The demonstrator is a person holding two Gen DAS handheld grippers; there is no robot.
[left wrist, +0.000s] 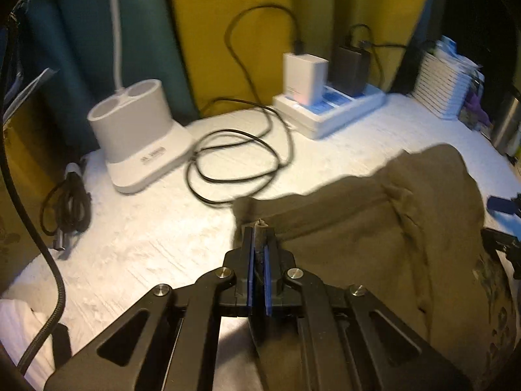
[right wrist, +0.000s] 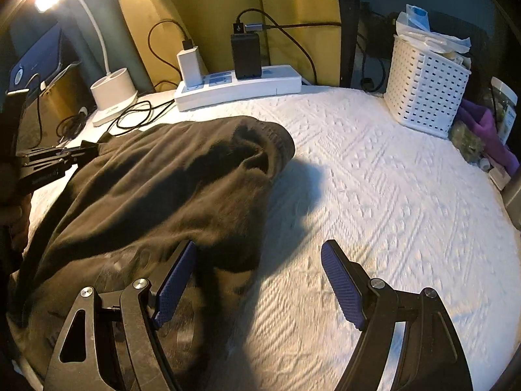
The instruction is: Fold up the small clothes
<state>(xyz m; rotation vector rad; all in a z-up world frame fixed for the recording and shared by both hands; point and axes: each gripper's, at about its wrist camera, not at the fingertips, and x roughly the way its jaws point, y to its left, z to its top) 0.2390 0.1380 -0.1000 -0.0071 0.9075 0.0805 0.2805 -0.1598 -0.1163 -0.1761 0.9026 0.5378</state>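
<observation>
- Your left gripper (left wrist: pixel 259 228) has its fingers pinched tight on a corner of the dark olive fabric garment (left wrist: pixel 374 228).
- The garment lies crumpled on the white textured surface (right wrist: pixel 374 179).
- Your right gripper (right wrist: pixel 260 260) fingers stand wide, holding nothing, beside the garment's edge.

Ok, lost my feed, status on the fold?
Left gripper shut on garment edge. Right gripper open, empty. Cable close behind.
</observation>
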